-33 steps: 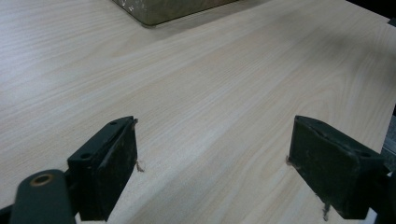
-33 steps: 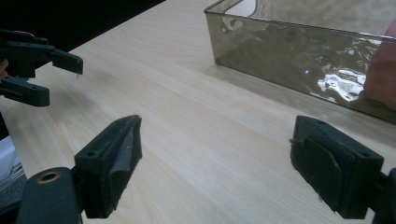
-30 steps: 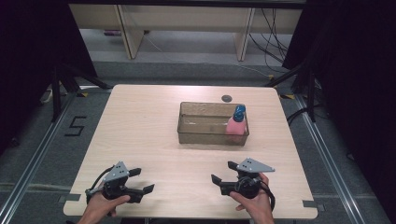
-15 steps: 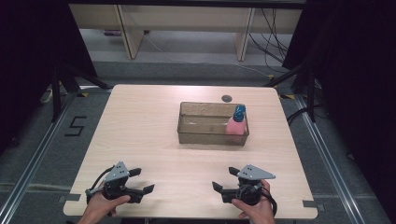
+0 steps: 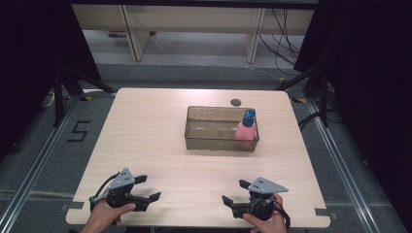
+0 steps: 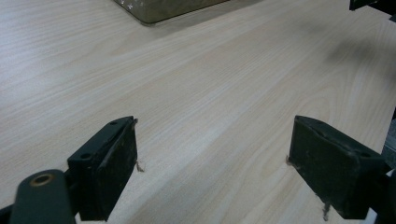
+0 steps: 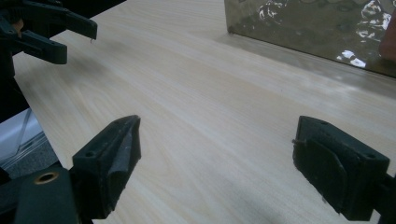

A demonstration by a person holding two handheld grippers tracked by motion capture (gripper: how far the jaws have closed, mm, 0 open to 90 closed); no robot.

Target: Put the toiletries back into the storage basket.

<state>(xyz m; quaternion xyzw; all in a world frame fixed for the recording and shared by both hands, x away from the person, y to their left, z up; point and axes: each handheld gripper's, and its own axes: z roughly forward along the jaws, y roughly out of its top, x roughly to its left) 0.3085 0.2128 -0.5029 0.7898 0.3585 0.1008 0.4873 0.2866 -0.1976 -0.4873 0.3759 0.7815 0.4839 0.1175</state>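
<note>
A clear plastic bin (image 5: pixel 214 138) stands on the wooden table (image 5: pixel 155 131), right of centre. A pink bottle with a blue cap (image 5: pixel 246 127) stands upright in the bin's right end. My left gripper (image 5: pixel 148 187) rests at the near left, open, jaws pointing right. At the near right, my right gripper (image 5: pixel 233 191) is open, jaws pointing left. The left gripper view has wide jaws (image 6: pixel 212 168) over bare wood and the bin's corner (image 6: pixel 163 7) far off. In the right gripper view, the jaws (image 7: pixel 217 163) are spread, with the bin (image 7: pixel 317 32) ahead and the left gripper (image 7: pixel 56 32) at upper left.
A small dark round spot (image 5: pixel 235 102) lies on the table behind the bin. Dark stand legs (image 5: pixel 73 82) and cables (image 5: pixel 286 29) sit on the floor beyond the table. A "5" (image 5: pixel 77 131) is marked on the floor at left.
My right gripper has drawn back a little toward the table's near edge. The left gripper, bin and bottle have stayed put.
</note>
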